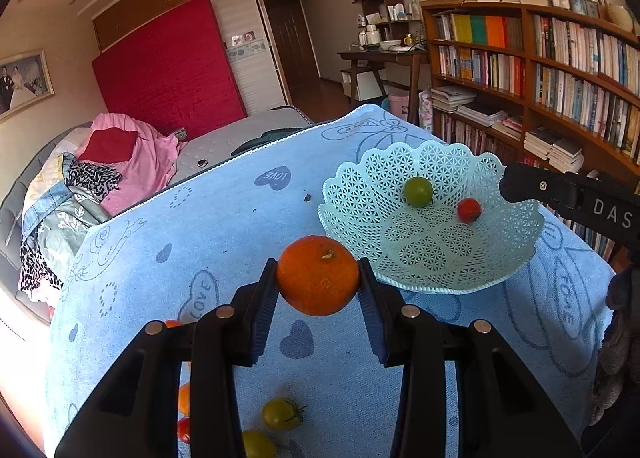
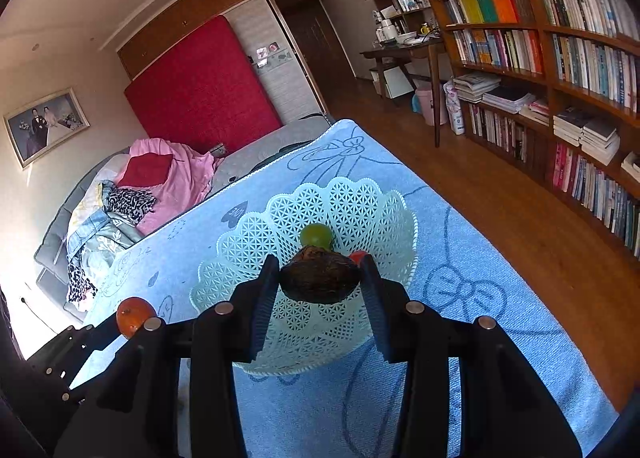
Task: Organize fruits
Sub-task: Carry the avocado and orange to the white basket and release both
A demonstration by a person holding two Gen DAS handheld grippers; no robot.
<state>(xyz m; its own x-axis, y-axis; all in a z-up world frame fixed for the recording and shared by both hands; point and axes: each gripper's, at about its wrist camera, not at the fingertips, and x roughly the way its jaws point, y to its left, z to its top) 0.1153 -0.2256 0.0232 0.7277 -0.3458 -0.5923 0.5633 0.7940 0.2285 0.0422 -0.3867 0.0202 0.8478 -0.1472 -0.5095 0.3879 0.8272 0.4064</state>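
"LOVE" is printed in hearts on the blue towel [image 1: 224, 218]; "DAS" is on the right gripper's side, seen in the left view. Left gripper [image 1: 319, 286] is clamped on an orange [image 1: 318, 275] above the towel, beside the mint lattice basket [image 1: 432, 254]. Right gripper [image 2: 320, 282] is closed around a dark brown fruit [image 2: 320, 278] over the basket, which holds a green tomato [image 1: 418, 191] and red tomato [image 1: 469, 210]. Only the left view shows loose tomatoes [image 1: 281, 413] on the towel.

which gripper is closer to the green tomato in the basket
Right. The right gripper, holding a dark brown fruit, hangs over the basket just short of the green tomato. The left gripper, holding an orange, is outside the rim.
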